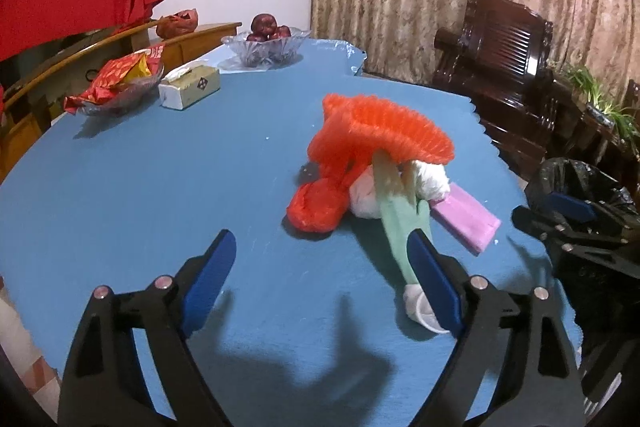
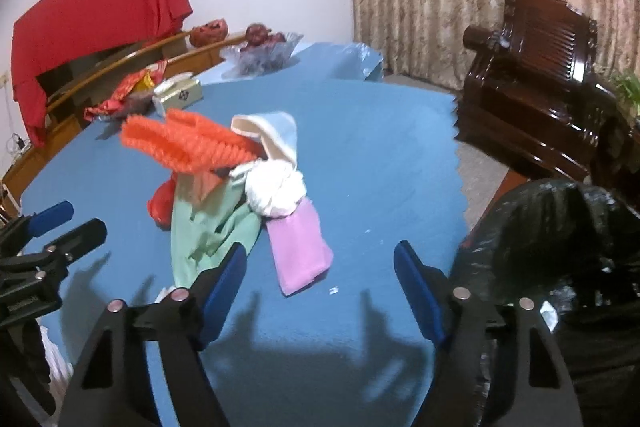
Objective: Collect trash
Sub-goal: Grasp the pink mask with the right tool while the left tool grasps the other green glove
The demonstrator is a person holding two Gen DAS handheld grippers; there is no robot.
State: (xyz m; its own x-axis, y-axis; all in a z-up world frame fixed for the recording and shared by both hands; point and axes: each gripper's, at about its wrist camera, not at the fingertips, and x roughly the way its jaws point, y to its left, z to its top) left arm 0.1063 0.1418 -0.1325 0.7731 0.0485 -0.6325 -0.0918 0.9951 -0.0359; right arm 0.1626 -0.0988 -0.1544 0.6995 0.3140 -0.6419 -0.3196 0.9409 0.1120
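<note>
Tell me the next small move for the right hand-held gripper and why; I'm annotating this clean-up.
Probably ease the right hand-held gripper forward onto the pink packet, the nearest piece of the trash pile. Its jaws stand open with nothing between them, the packet lies flat just ahead, and the black trash bag sits close on the right.

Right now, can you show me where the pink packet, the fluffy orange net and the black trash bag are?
pink packet (image 2: 298, 253): right wrist view, middle of its flat face.
orange net (image 1: 394, 129): left wrist view, on its ruffled top.
black trash bag (image 2: 560, 247): right wrist view, on its crinkled near side.
</note>
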